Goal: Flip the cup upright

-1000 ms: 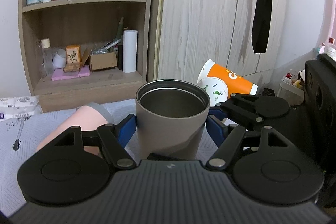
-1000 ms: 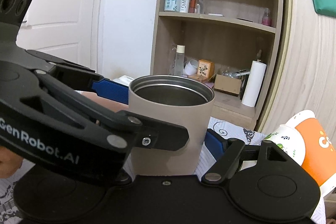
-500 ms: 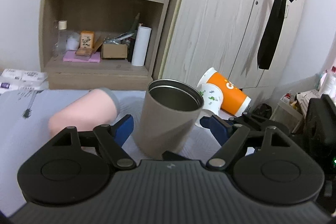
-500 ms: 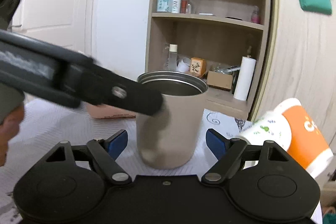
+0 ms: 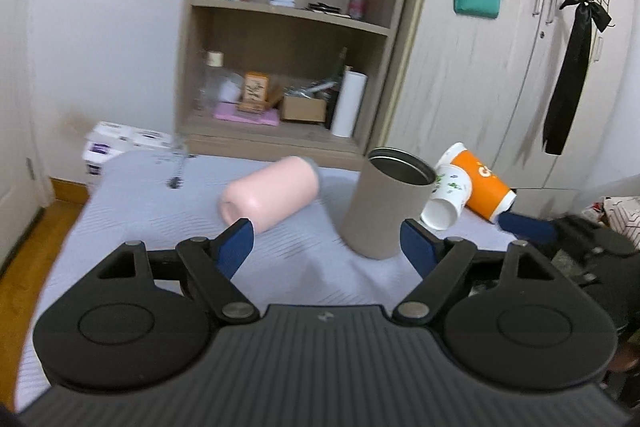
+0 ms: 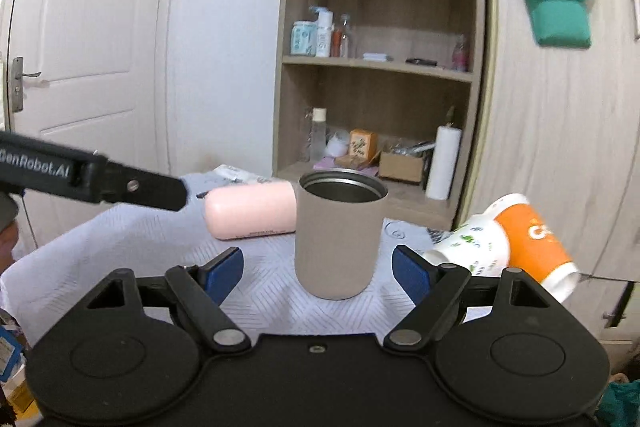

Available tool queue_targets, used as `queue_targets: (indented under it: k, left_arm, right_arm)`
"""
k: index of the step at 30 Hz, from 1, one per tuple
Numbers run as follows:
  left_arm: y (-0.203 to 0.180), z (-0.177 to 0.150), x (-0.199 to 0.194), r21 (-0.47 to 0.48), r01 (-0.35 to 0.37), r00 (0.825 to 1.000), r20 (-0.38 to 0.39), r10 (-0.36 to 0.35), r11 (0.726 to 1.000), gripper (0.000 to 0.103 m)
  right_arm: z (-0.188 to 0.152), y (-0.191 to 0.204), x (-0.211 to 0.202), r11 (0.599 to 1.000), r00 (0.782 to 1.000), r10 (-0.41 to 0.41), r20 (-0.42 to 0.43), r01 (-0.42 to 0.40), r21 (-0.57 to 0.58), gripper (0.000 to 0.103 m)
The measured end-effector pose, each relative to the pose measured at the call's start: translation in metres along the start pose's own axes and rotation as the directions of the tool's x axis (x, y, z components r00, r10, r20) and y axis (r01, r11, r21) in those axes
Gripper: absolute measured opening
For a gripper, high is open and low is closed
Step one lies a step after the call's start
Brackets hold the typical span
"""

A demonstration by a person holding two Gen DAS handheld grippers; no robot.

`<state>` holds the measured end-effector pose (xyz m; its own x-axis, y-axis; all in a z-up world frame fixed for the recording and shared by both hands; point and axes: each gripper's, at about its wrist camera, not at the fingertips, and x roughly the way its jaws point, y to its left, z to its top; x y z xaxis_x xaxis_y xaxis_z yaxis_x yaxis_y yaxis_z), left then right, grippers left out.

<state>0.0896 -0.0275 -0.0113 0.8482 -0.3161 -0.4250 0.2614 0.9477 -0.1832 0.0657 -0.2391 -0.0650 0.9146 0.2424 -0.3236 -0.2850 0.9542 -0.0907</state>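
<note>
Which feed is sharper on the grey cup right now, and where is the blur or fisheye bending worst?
Right wrist view: grey cup fairly crisp; the wardrobe and orange cup smear, the door bows. Left wrist view: softer overall, motion streaks on the wardrobe and shelf, cup edges fuzzy and seemingly tilted.

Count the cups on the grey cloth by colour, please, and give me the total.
Taupe cup, standing upright with its mouth up: 1
Pink cup, lying on its side: 1
White cup with leaf print, lying on its side: 1
Orange cup, lying on its side: 1
Total: 4 cups
</note>
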Motion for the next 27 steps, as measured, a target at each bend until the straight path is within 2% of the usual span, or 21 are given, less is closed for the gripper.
queue_targets:
  k: [2,4,7,16,18,22,24,27]
  left_arm:
    - [0.001,0.0,-0.014,0.009,-0.017,1.0,0.01,0.017,1.0,0.081]
    - [0.0,0.0,-0.025,0.017,-0.03,1.0,0.01,0.03,0.999,0.087]
    - [-0.002,0.0,-0.04,0.021,-0.048,0.999,0.004,0.048,0.999,0.087]
    - [-0.008,-0.002,-0.068,0.036,-0.078,0.997,0.008,0.078,0.996,0.09]
    - [-0.01,-0.003,-0.071,0.044,-0.082,0.997,0.003,0.082,0.996,0.09]
    - [-0.012,-0.007,-0.075,0.049,-0.095,0.995,-0.003,0.096,0.994,0.093]
    - [-0.012,-0.008,-0.076,0.05,-0.1,0.995,-0.002,0.1,0.994,0.094]
    - [-0.012,-0.009,-0.08,0.064,-0.106,0.994,-0.002,0.106,0.992,0.094]
  right_arm:
    - [0.004,0.004,-0.014,1.0,1.0,-0.013,0.006,0.013,0.005,0.085]
    - [0.008,0.007,-0.028,0.999,1.0,-0.023,0.02,0.023,0.022,0.085]
    - [0.013,0.013,-0.046,0.998,0.996,-0.061,0.057,0.059,0.029,0.085]
    - [0.01,0.018,-0.077,0.989,0.993,-0.108,0.057,0.101,0.104,0.086]
    - [0.008,0.019,-0.083,0.989,0.992,-0.114,0.047,0.109,0.1,0.095]
    - [0.007,0.019,-0.088,0.985,0.99,-0.138,0.03,0.133,0.112,0.097]
    - [0.006,0.021,-0.091,0.979,0.984,-0.178,0.03,0.174,0.105,0.103]
    - [0.005,0.022,-0.092,0.974,0.977,-0.212,0.017,0.21,0.087,0.103]
